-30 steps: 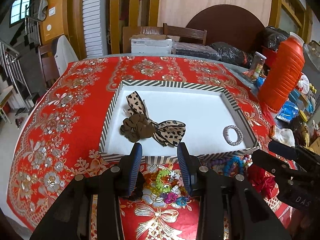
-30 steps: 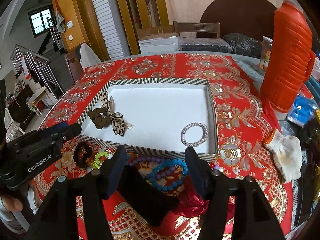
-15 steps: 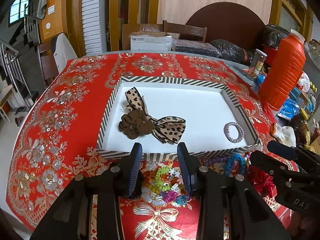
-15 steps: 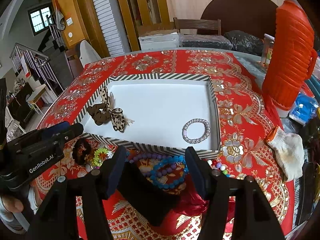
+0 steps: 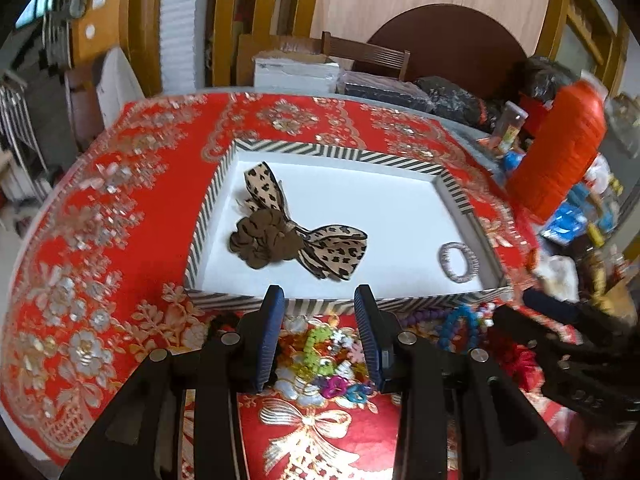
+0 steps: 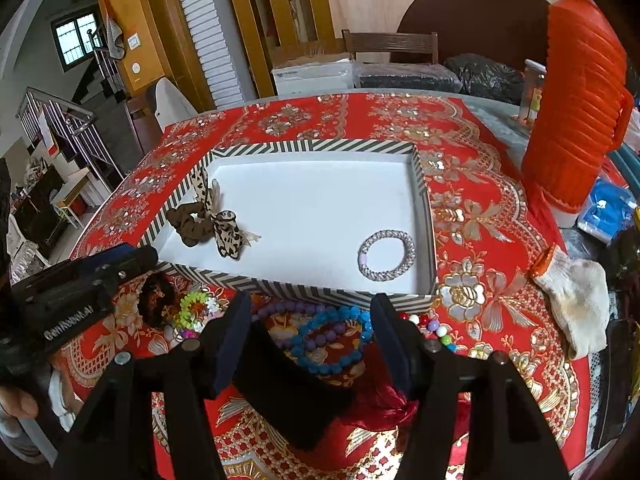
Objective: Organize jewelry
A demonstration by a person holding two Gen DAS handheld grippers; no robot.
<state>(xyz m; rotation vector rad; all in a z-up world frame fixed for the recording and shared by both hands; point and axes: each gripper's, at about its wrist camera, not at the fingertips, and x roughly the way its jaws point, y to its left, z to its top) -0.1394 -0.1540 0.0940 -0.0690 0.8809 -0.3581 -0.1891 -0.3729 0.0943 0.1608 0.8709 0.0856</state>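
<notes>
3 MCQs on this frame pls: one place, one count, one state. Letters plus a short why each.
1. Where does the silver bracelet lie?
A. inside the striped tray
B. on the cloth
C. in the right tongs

2. How many items lie in the tray?
A. one
B. two
C. four

3. What state are the left tongs in?
A. shut on beads
B. open, empty
C. out of view

Answers: 1 A, it rests on the white floor near the right wall. 2 B, the leopard bow scrunchie and the bracelet. 3 B, fingers apart with nothing between them.
</notes>
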